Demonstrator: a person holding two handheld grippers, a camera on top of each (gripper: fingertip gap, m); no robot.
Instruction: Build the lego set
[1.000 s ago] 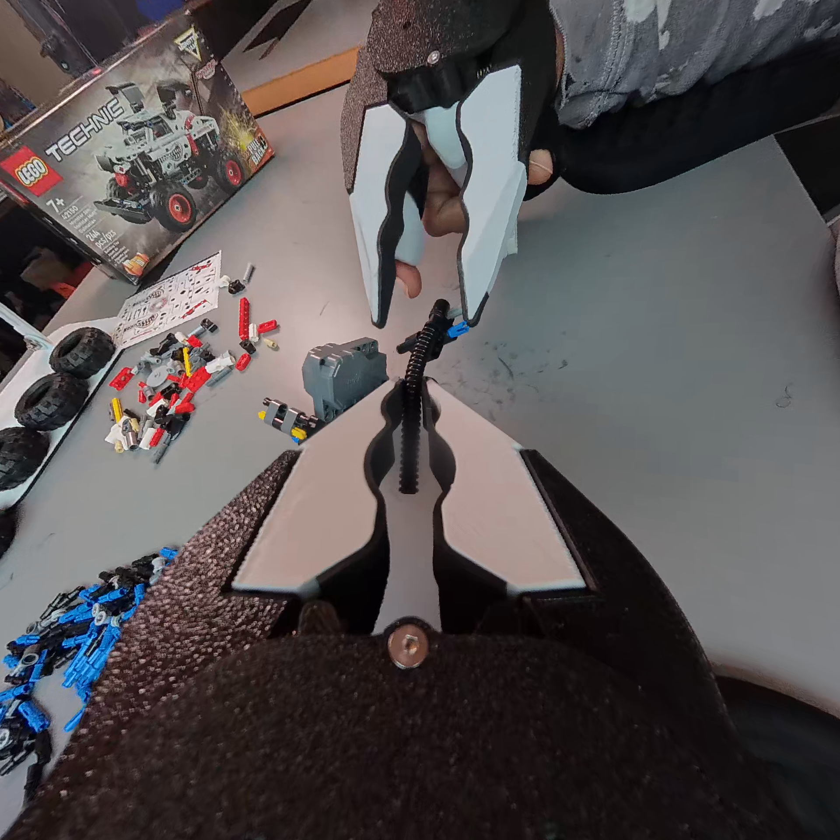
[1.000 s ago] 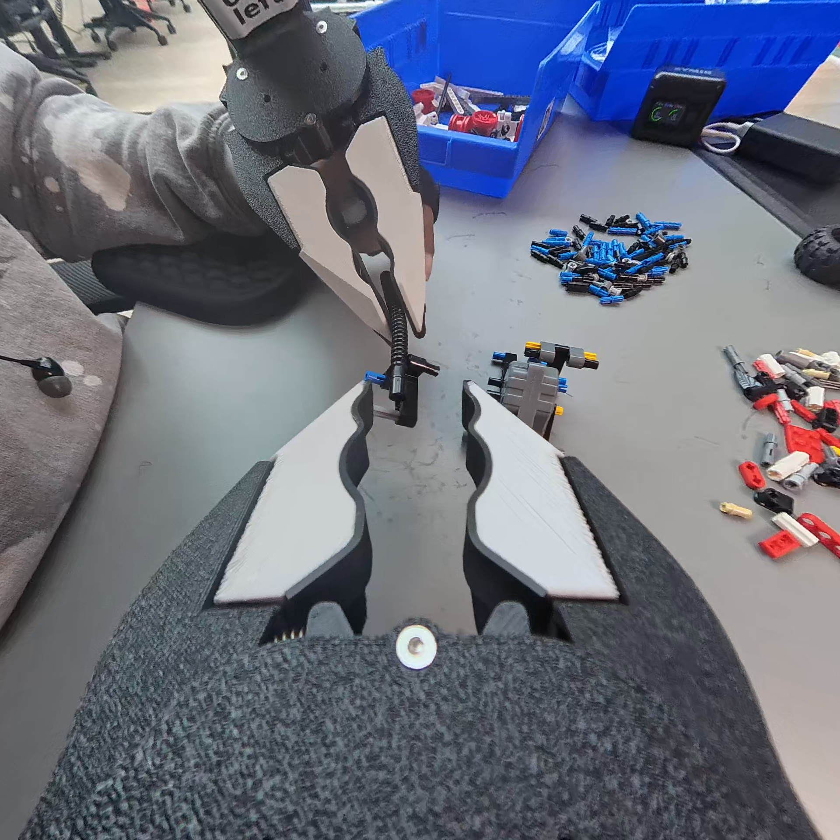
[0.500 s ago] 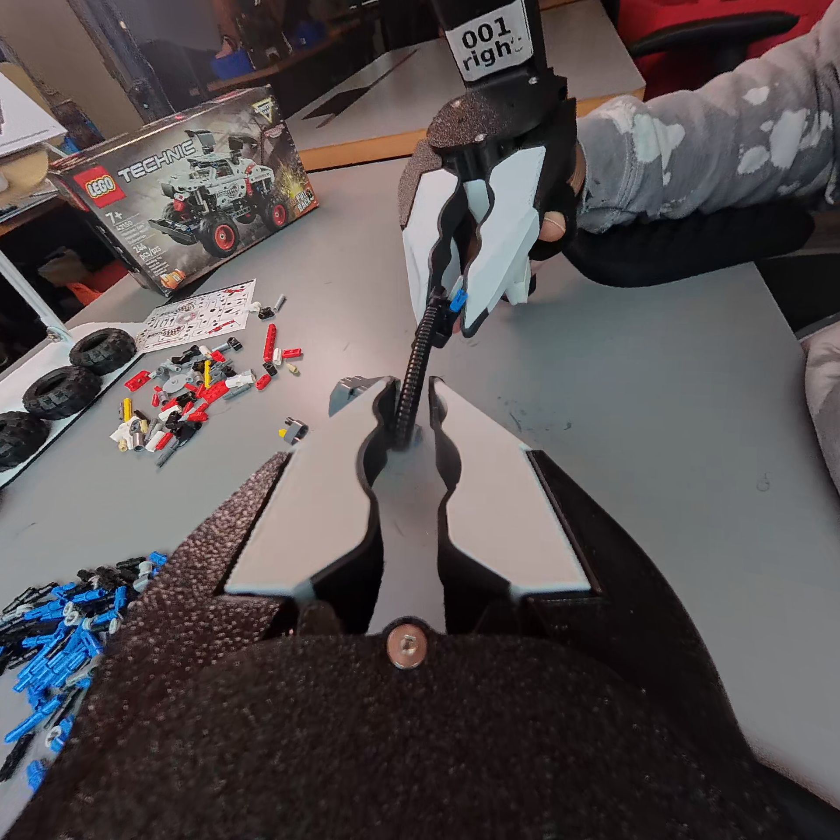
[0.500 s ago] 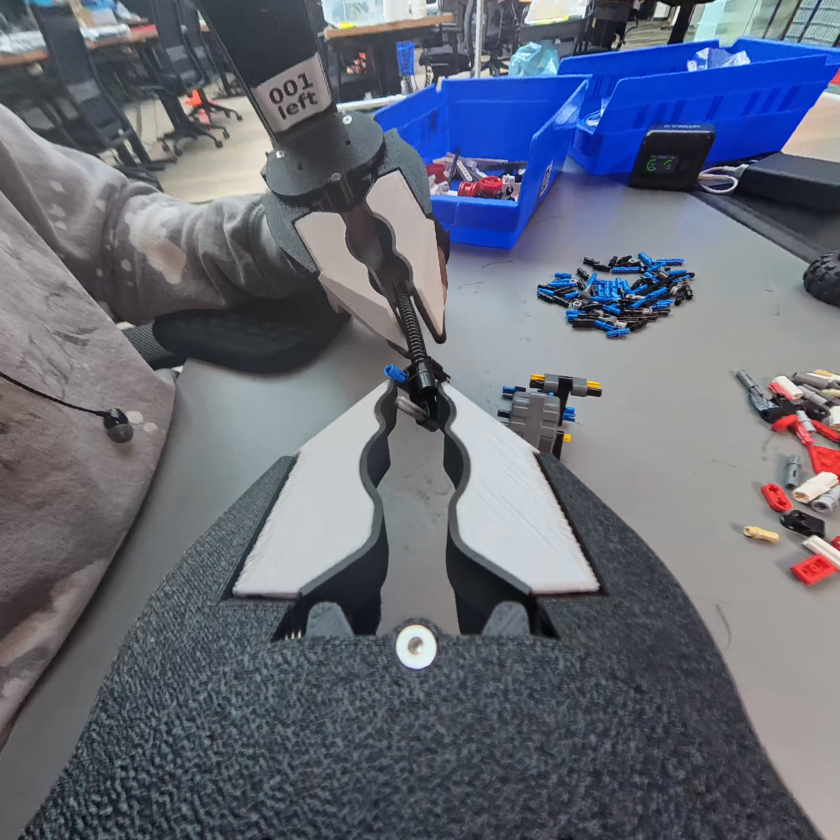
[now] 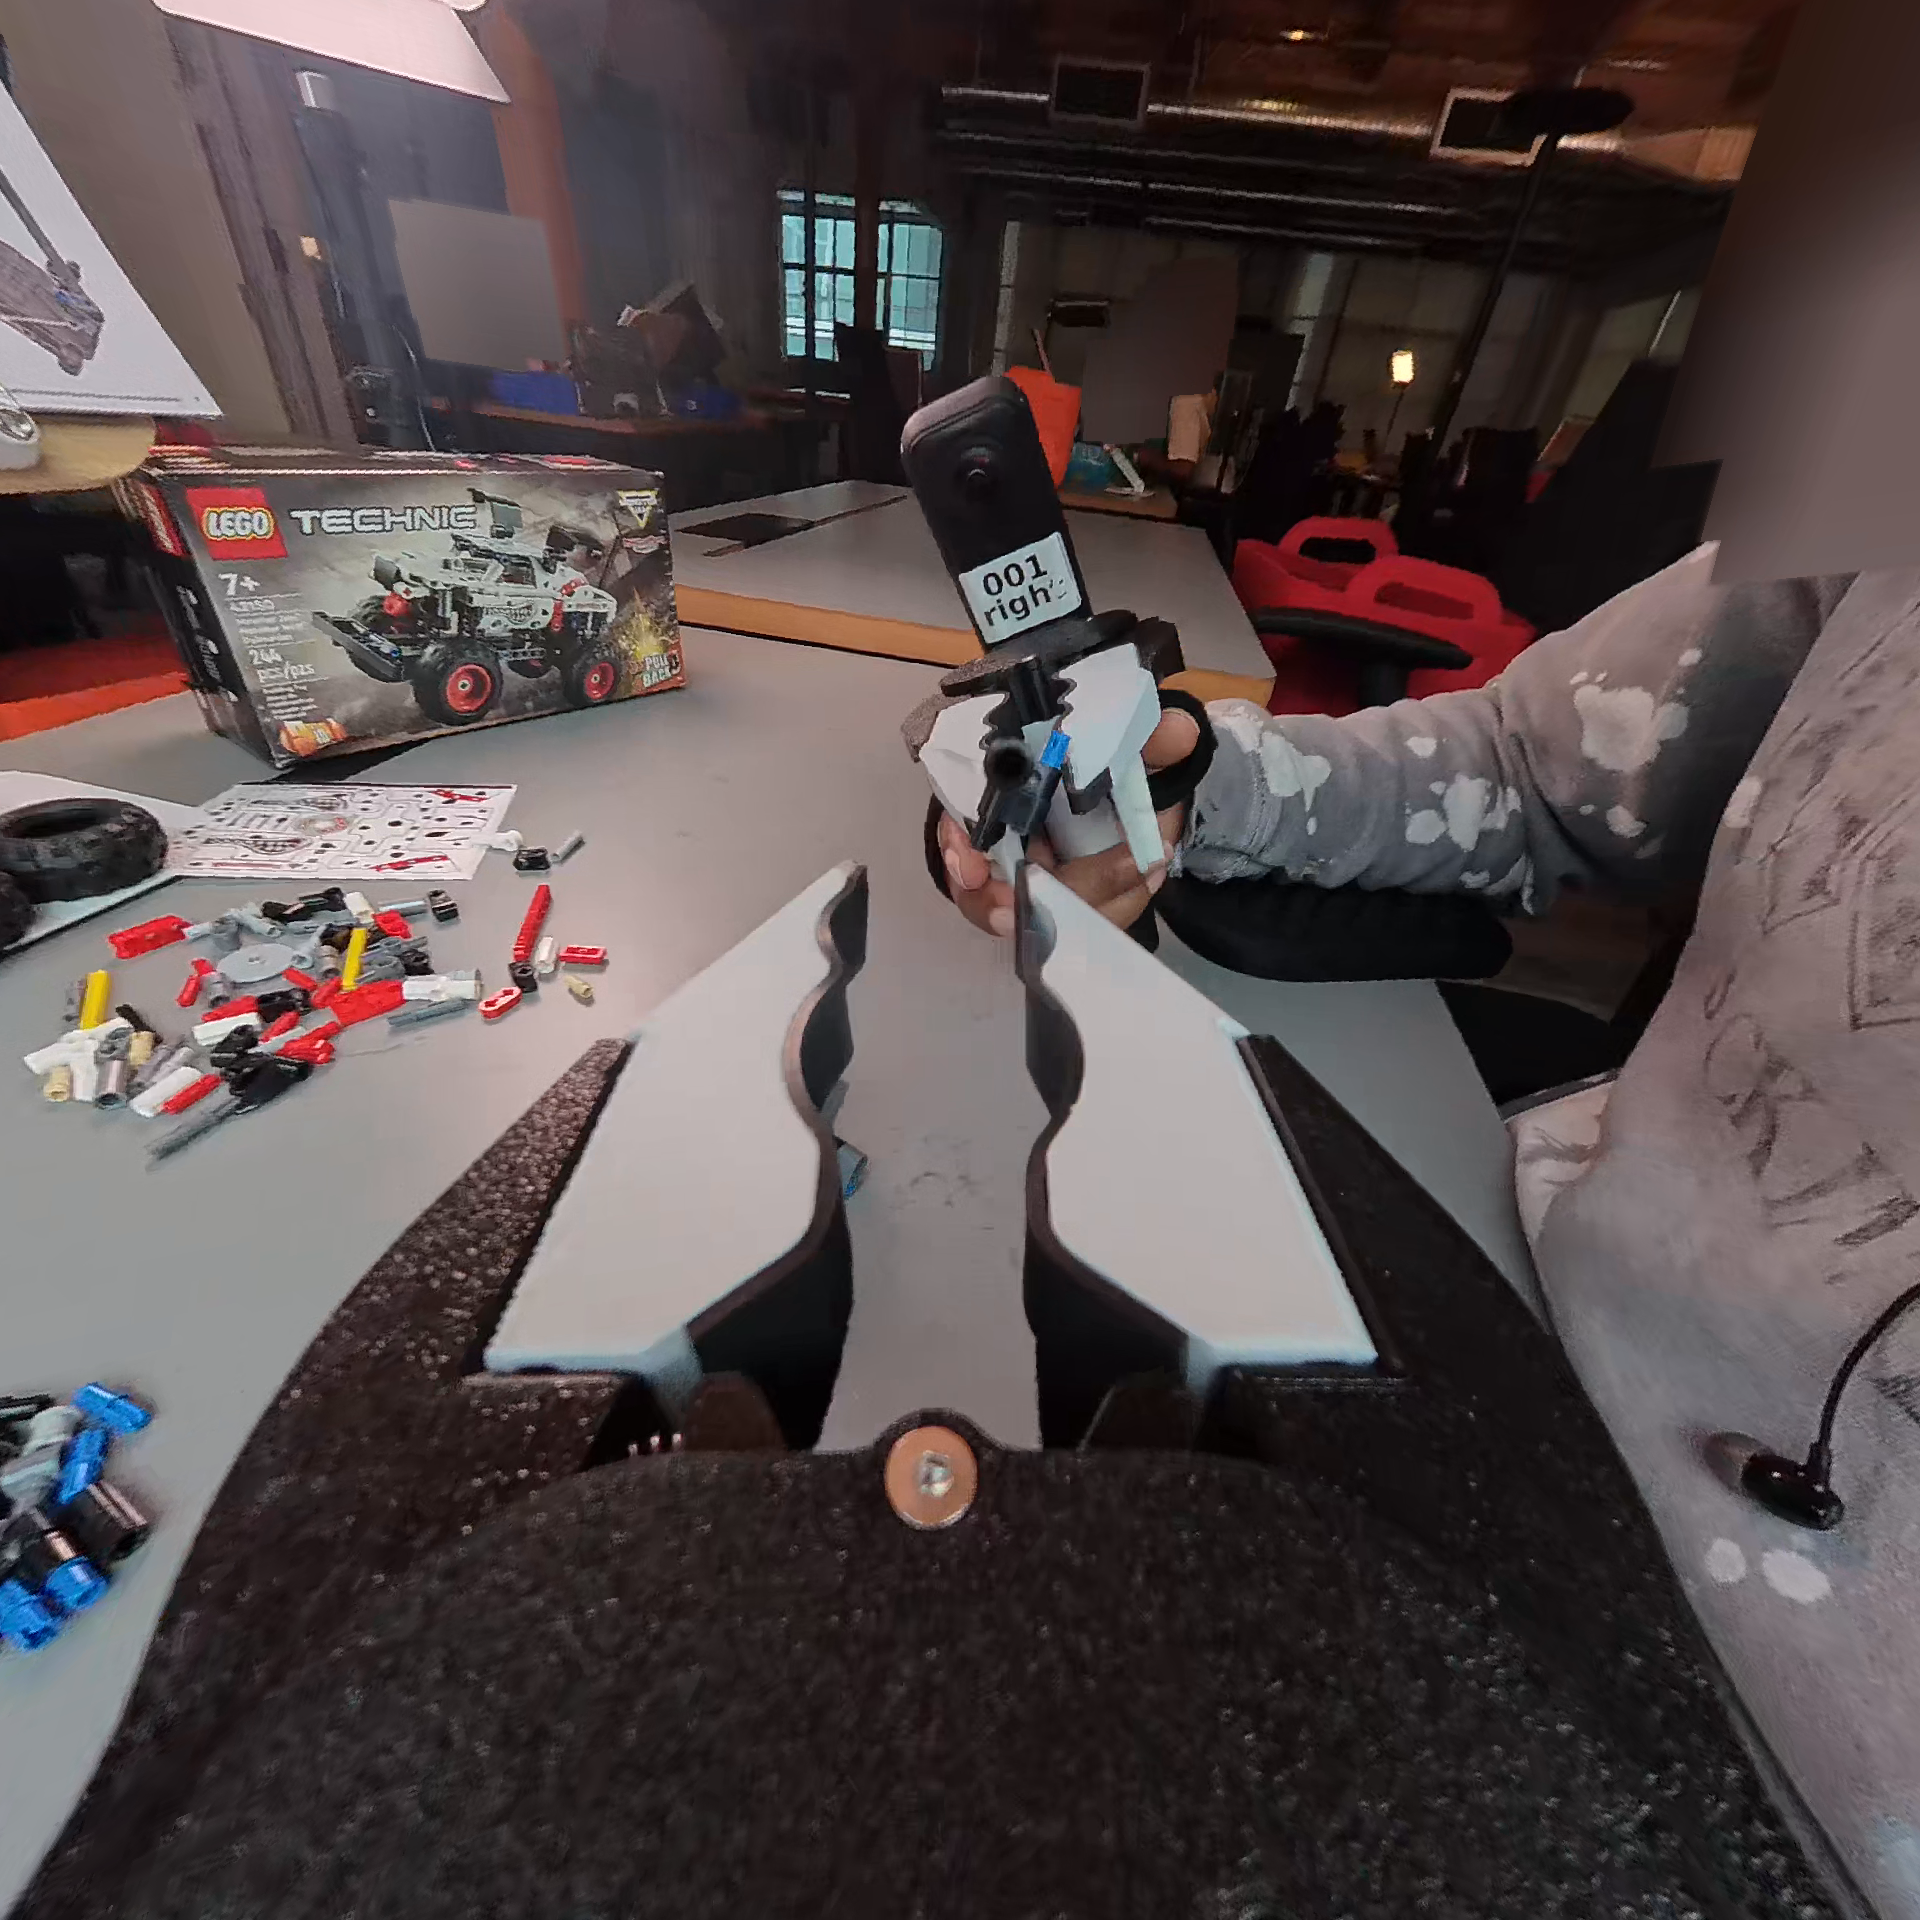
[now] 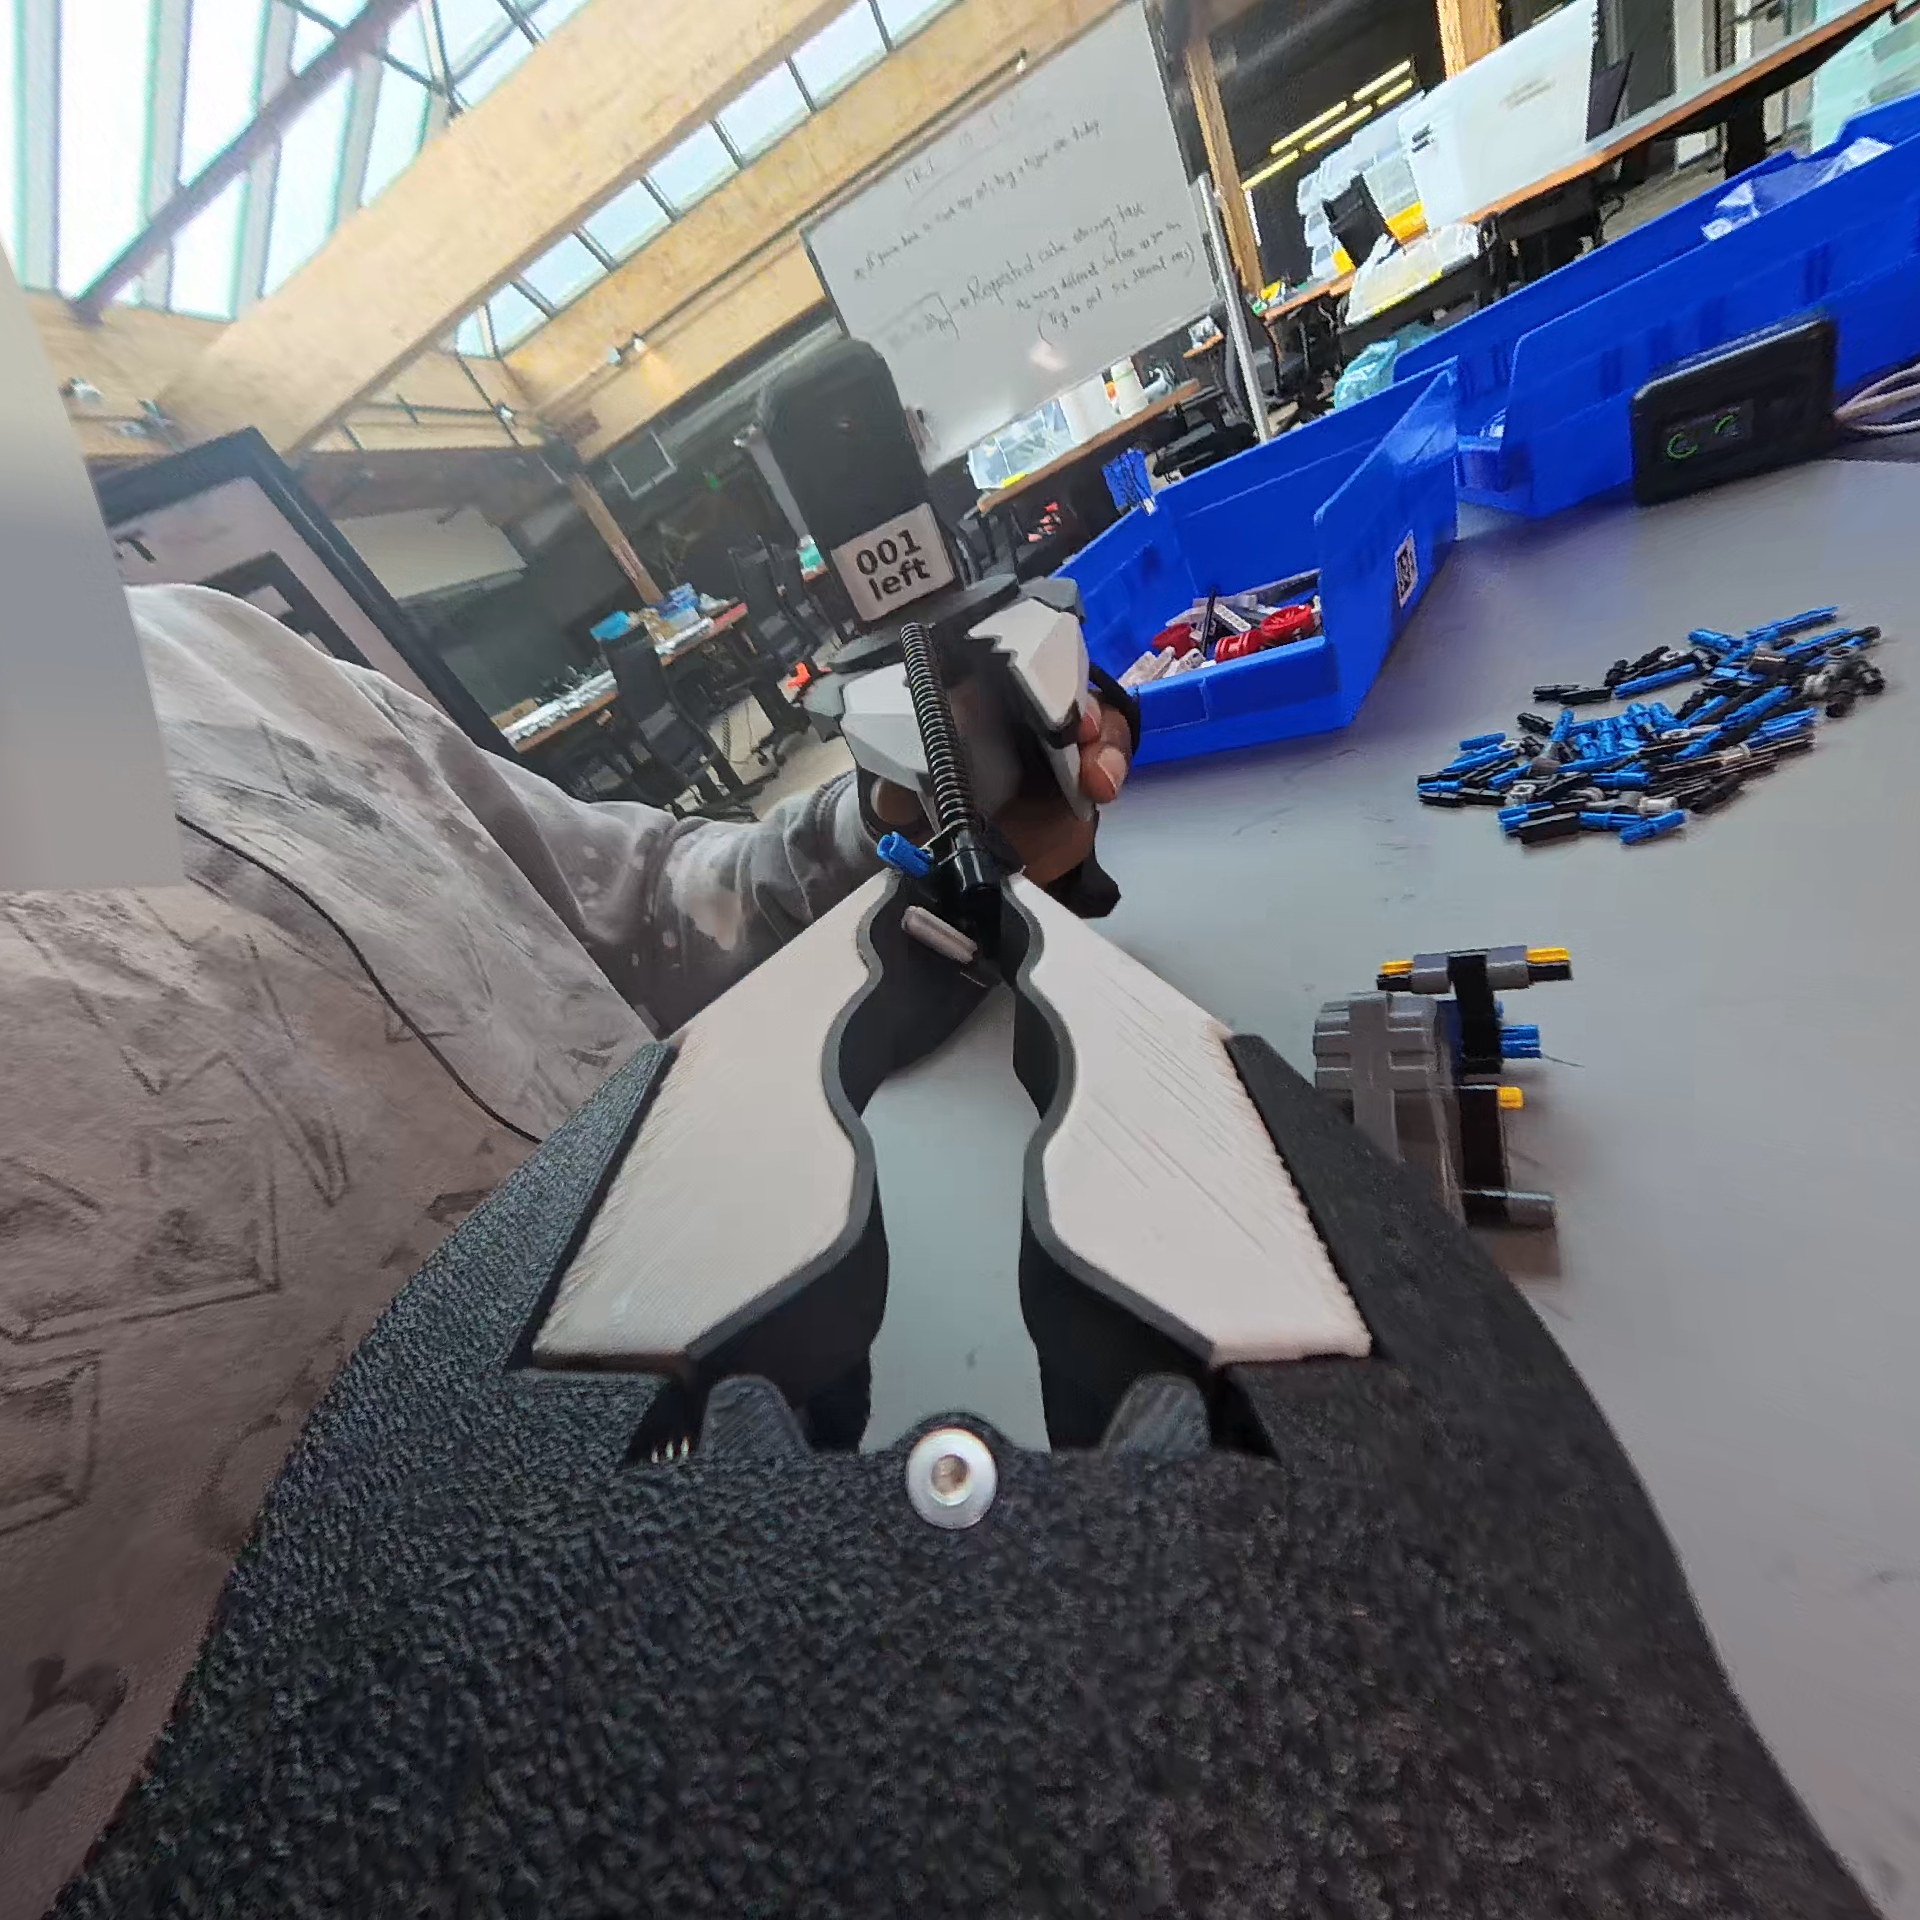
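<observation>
A black ribbed rod (image 6: 940,748) with a blue pin (image 6: 902,852) and a grey pin at its base is held up off the table. My right gripper (image 6: 951,899) is shut on its base end. In the left wrist view the rod (image 5: 1006,769) points toward the camera from the right gripper (image 5: 1039,790). My left gripper (image 5: 940,883) is open and empty, just in front of the rod. It also shows behind the rod in the right wrist view (image 6: 966,707). A grey and black assembly (image 6: 1434,1081) stands on the table to the right.
The set's box (image 5: 416,592), a sticker sheet (image 5: 343,831), a pile of red, grey and black parts (image 5: 260,987) and tyres (image 5: 78,847) lie left. Blue and black pins (image 6: 1662,727) and blue bins (image 6: 1299,582) lie beyond. The person's sleeves rest at the table edge. Across from one pair of fingers to the other is roughly 4 centimetres.
My left gripper has opened and let go of the ribbed rod. My right gripper has closed on its base and lifted it; both grippers have tilted upward.
</observation>
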